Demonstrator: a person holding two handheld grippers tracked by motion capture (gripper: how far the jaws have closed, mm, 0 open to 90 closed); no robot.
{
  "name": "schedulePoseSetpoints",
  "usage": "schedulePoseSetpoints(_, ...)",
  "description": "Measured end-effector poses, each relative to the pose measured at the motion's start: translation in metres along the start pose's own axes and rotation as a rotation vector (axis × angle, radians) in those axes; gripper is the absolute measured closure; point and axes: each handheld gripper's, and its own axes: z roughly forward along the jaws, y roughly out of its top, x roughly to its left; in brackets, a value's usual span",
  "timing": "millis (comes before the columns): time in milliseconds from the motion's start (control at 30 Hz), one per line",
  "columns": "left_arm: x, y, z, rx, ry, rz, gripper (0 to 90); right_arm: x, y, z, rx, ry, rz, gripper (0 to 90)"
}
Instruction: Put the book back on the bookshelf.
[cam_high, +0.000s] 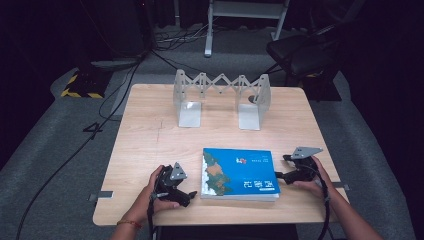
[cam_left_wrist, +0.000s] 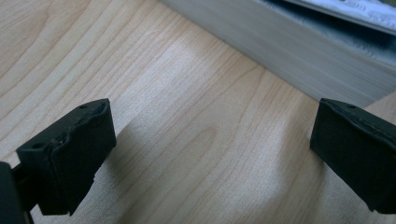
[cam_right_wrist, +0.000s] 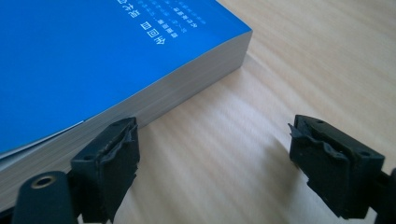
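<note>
- The step in hand looks like the approach to a two-sided pickup: the left gripper (cam_high: 186, 196) and the right gripper (cam_high: 282, 166) flank the blue book (cam_high: 240, 172), which lies flat on the wooden counter (cam_high: 150, 140) in the lower middle of the high view.
- Neither gripper holds anything; the fingers of both stand wide apart with bare wood between them.
- In the left gripper view the book's page edge (cam_left_wrist: 299, 60) crosses the upper right of the frame, ahead of the fingers (cam_left_wrist: 70, 154) and apart from them; the right-hand finger sits nearer to it.
- In the right gripper view the book's blue cover (cam_right_wrist: 93, 56) takes up the upper left, and its page edge runs down to the left-hand finger (cam_right_wrist: 109, 168), which is just beside it; I cannot tell if they touch.
- The next move probably calls for each gripper to turn in and slide low along the counter until a finger gets under or against an edge, then close on the block of pages.
- A silver expanding bookend rack (cam_high: 222, 97) stands upright at the upper middle of the high view, well apart from the book; it is a likely place for the book.
</note>
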Motion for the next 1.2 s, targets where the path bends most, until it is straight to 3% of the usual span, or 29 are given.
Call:
schedulePoseSetpoints(133, 0.000, 0.000, 0.000, 0.000, 0.000, 0.001, 0.6, 0.002, 0.014, 0.011, -0.002, -0.048, -0.026, 20.0)
schedulePoseSetpoints(233, 0.000, 0.000, 0.000, 0.000, 0.000, -0.001, 0.6, 0.004, 0.020, 0.015, 0.000, -0.050, -0.036, 25.7)
schedulePoseSetpoints(433, -0.001, 0.000, 0.000, -0.002, 0.000, 0.002, 0.7, 0.009, 0.001, -0.005, 0.035, 0.061, -0.026, 24.2)
schedulePoseSetpoints(467, -0.001, 0.000, 0.000, -0.002, 0.000, 0.002, 0.7, 0.009, 0.001, -0.005, 0.035, 0.061, -0.026, 24.2)
schedulePoseSetpoints(600, -0.001, 0.001, 0.001, 0.000, -0.002, 0.002, 0.5, 0.020, -0.008, -0.019, 0.055, 0.139, -0.072, 24.2)
schedulePoseSetpoints(700, -0.001, 0.001, 0.001, 0.002, -0.002, 0.002, 0.3, 0.033, -0.006, -0.020, 0.090, 0.193, -0.150, 23.2)
schedulePoseSetpoints(767, -0.001, 0.001, 0.001, 0.001, -0.002, 0.001, 0.3, 0.038, -0.006, -0.019, 0.092, 0.193, -0.171, 22.6)
schedulePoseSetpoints(933, -0.003, 0.003, 0.003, 0.000, 0.004, -0.007, 0.0, 0.035, -0.006, -0.019, 0.088, 0.173, -0.155, 23.2)
schedulePoseSetpoints(1100, -0.008, 0.009, 0.007, 0.001, 0.017, -0.018, 0.0, 0.032, -0.008, -0.024, 0.099, 0.158, -0.171, 24.5)
schedulePoseSetpoints(1200, -0.012, 0.013, 0.011, 0.001, 0.021, -0.023, 0.0, 0.027, -0.012, -0.027, 0.110, 0.191, -0.168, 23.4)
